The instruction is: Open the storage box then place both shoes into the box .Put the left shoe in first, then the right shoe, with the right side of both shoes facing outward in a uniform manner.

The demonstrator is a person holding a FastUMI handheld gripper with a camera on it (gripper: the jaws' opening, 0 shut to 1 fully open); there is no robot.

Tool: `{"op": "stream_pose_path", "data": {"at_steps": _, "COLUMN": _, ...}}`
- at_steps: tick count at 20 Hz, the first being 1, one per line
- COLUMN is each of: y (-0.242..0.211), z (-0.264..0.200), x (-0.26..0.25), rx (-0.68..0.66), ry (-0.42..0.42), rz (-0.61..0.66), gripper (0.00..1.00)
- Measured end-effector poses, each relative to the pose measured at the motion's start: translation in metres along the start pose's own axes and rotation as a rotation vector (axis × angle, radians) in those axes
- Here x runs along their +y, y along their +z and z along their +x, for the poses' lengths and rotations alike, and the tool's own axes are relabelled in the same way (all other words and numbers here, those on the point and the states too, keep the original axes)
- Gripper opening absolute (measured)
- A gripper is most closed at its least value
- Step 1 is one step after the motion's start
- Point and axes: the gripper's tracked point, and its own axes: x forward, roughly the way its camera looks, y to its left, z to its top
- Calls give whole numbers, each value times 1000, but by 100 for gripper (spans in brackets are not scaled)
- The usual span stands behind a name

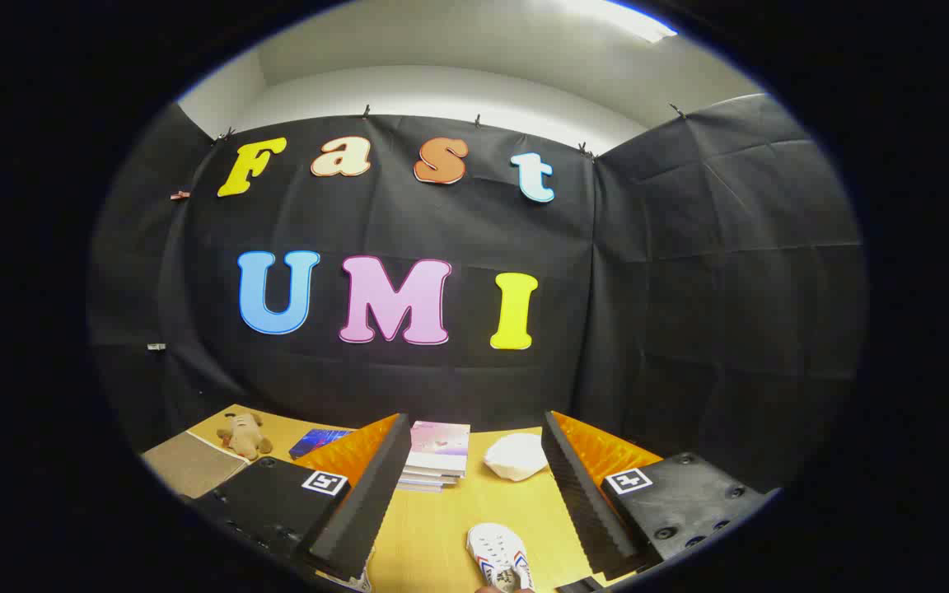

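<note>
My gripper [474,486] is held above the wooden table [441,535], its two fingers spread wide apart with nothing between them. A white shoe [499,558] with red and blue stripes lies on the table below, in the gap between the fingers and nearer the right one, toe pointing away from me. A sliver of another white thing [362,581] peeks out beside the tip of the left finger; I cannot tell what it is.
Beyond the fingers a stack of books [438,457] lies near the back wall, with a white crumpled object [516,455] to its right. A dark blue book [318,441], a brown plush toy [244,435] and a tan mat [190,465] sit at the left.
</note>
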Motion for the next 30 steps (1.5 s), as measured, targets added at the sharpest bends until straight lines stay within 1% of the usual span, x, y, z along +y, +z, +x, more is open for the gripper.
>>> {"op": "stream_pose_path", "data": {"at_steps": 6, "y": -10, "z": 1, "x": 18, "rx": 26, "ry": 46, "rz": -32, "gripper": 97}}
{"op": "stream_pose_path", "data": {"at_steps": 9, "y": -18, "z": 3, "x": 29, "rx": 54, "ry": 66, "rz": -17, "gripper": 97}}
{"op": "stream_pose_path", "data": {"at_steps": 21, "y": -31, "z": 14, "x": 53, "rx": 87, "ry": 110, "rz": -3, "gripper": 97}}
{"op": "stream_pose_path", "data": {"at_steps": 27, "y": -56, "z": 18, "x": 73, "rx": 168, "ry": 146, "rz": 30, "gripper": 97}}
{"op": "stream_pose_path", "data": {"at_steps": 30, "y": -64, "z": 19, "x": 84, "rx": 191, "ry": 162, "rz": 27, "gripper": 97}}
